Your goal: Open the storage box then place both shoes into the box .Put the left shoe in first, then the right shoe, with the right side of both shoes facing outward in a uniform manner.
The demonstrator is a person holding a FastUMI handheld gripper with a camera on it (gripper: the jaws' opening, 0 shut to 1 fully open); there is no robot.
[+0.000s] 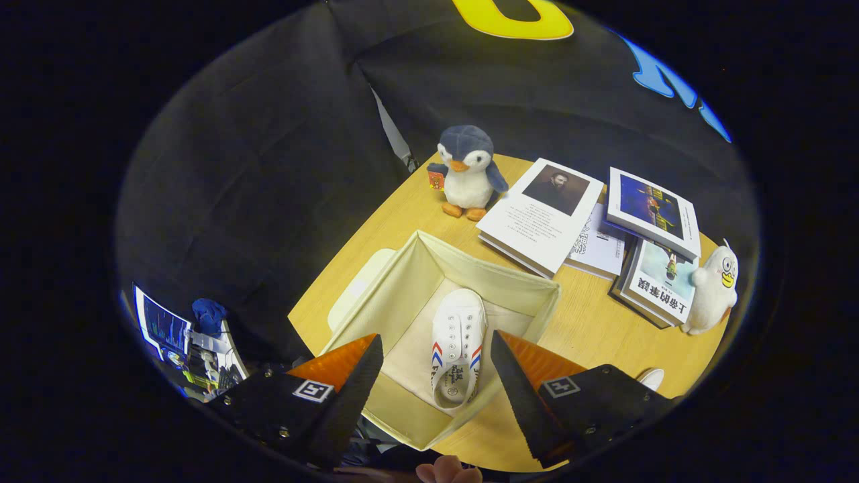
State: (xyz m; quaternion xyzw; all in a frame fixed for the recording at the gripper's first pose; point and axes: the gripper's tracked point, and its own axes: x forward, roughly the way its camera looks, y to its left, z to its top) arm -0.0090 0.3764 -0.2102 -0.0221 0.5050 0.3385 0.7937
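Hovering above the open storage box (429,282), the gripper (436,376) has its fingers spread wide and holds nothing; no finger touches the box or its contents. Between the two fingers, lower down, a white canvas shoe (458,345) lies on the box floor, sole down, with its opening toward the gripper and its toe pointing away. Red and blue stripes show on both flanks near the heel.

Step in hand, as judged: box open, first shoe placed, gripper free after that placement. Whether this is the left shoe cannot be told from above. Whether its right side faces outward also cannot be confirmed.

A pale flat panel (359,285), probably the lid, lies on the wooden table (597,335) against the box's far-left wall. A small white rounded edge (652,378) shows just past the right finger on the table; it may be the second shoe, but too little shows to say.

Next move, as judged: swing the open fingers toward the remaining shoe, close on it across its upper or heel, and set it beside the first with matching orientation. Free floor is left in the box on either side of the shoe.

Beyond the box stand a plush penguin (466,173), several books (543,215) and a white plush duck (713,290), all well clear.
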